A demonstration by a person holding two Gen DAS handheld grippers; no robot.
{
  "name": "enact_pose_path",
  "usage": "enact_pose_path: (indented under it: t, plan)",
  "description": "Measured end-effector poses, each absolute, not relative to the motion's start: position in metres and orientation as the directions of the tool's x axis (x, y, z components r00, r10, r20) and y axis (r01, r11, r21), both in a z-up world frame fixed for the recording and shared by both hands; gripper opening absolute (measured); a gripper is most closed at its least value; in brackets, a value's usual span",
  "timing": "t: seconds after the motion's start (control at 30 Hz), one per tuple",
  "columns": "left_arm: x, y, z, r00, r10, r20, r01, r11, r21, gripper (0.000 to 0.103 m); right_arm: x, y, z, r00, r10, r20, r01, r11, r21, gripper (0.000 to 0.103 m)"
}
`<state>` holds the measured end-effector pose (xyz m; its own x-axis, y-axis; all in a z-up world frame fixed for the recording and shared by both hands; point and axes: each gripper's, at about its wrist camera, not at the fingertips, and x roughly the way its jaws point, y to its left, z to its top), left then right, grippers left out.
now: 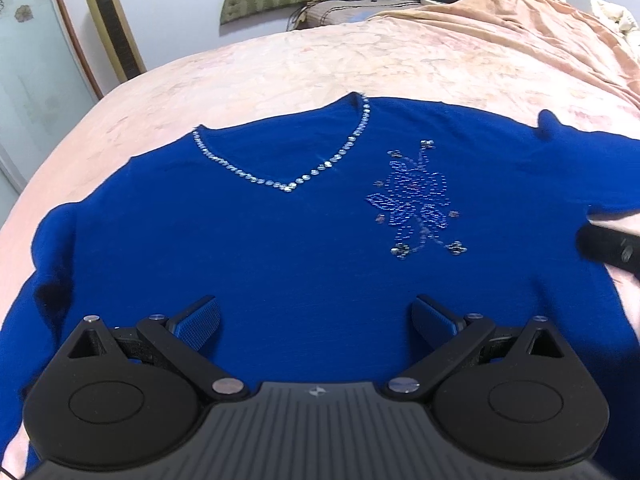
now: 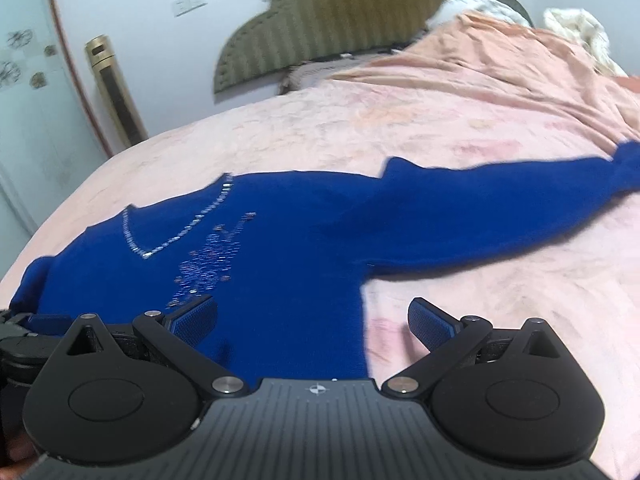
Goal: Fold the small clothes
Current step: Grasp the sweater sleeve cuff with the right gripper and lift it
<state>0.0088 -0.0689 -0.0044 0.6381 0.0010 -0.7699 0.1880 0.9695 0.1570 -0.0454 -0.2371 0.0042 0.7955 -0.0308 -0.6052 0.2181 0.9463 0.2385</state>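
A royal-blue V-neck sweater lies face up on the bed, with a rhinestone neckline and a beaded flower motif. My left gripper is open and empty, low over the sweater's lower body. The right gripper shows as a dark shape at the left wrist view's right edge. In the right wrist view the sweater stretches one sleeve out to the right. My right gripper is open and empty over the sweater's right side edge, its right finger above the bedspread.
The pink floral bedspread covers the bed. A rumpled peach quilt and pillows lie at the far right. An olive headboard stands behind. A gold tower fan stands by the wall at the left, next to a glass door.
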Motion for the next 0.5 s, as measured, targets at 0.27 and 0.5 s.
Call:
enact_pose_path:
  t: [0.27, 0.5]
  plan:
    - [0.007, -0.075, -0.003, 0.645, -0.008, -0.764, 0.21, 0.963, 0.168, 0.103, -0.077, -0.339, 0.002, 0.836, -0.097, -0.54, 0.378, 0.816, 0.438, 0.103]
    - [0.008, -0.077, -0.006, 0.643, -0.003, -0.766, 0.22, 0.959, 0.181, 0.103, -0.117, -0.507, -0.017, 0.874, -0.253, -0.415, 0.486, 0.433, 0.759, 0.102]
